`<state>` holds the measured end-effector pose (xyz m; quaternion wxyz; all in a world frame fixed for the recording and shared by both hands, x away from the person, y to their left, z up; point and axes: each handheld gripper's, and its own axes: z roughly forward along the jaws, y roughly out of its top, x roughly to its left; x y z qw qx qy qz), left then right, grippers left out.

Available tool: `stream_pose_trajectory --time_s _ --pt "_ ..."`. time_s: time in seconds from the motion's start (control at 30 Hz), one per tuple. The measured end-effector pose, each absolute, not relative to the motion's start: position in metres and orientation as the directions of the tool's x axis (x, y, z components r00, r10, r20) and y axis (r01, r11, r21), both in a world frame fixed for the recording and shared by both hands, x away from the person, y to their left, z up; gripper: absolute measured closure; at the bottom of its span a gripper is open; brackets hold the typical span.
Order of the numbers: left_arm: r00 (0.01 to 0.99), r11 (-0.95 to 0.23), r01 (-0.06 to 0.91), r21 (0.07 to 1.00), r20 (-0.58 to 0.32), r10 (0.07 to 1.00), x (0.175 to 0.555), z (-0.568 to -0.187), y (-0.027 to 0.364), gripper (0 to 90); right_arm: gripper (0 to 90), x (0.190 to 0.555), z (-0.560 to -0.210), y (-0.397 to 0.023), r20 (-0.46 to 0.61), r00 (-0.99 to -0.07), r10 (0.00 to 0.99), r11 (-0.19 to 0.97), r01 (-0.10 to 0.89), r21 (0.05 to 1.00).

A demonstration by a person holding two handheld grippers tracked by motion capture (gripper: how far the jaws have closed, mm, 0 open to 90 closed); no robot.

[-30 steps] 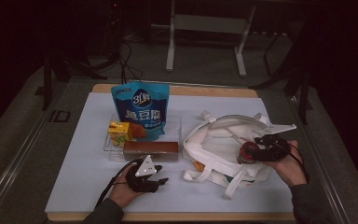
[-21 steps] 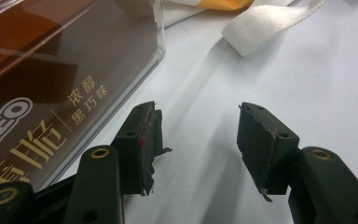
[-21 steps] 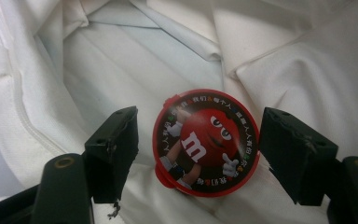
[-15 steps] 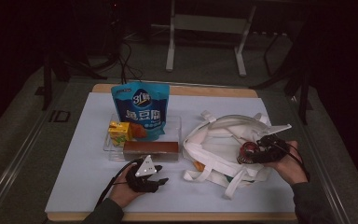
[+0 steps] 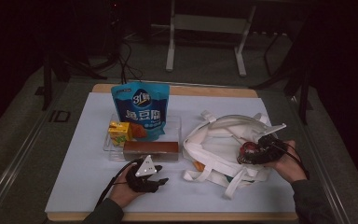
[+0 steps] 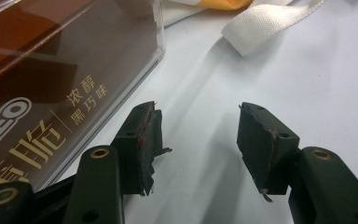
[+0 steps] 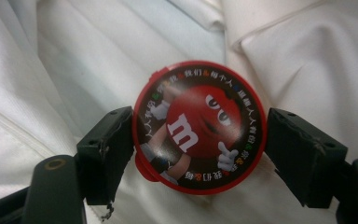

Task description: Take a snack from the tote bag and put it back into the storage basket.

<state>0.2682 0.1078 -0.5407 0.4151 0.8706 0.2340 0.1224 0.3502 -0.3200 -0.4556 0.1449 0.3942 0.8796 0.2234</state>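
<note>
Right gripper view: red round candy tin (image 7: 199, 126) lying on white cloth bag (image 7: 74, 70), between jaws of right gripper (image 7: 199, 140), just widened, left pad at the rim, right pad a sliver off. Left gripper (image 6: 198, 140) parked on white table (image 6: 317, 84), jaws apart, holding nothing, beside brown clear-lidded box (image 6: 51, 70)
</note>
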Motion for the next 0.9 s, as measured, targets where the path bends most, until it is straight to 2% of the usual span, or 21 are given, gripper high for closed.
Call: stream_pose_trajectory --time_s 0.5,0.9 --pt "0.861 -0.548 0.306 0.779 0.019 0.508 0.268 -0.541 0.107 47.3 24.1 0.36 -0.464 -0.317 -0.054 -0.666 0.744 0.612 0.646 0.456" --pt "0.862 -0.551 0.304 0.777 0.022 0.506 0.268 -0.541 0.107 47.3 25.1 0.364 -0.468 -0.308 -0.041 -0.635 0.772 0.583 0.68 0.445"
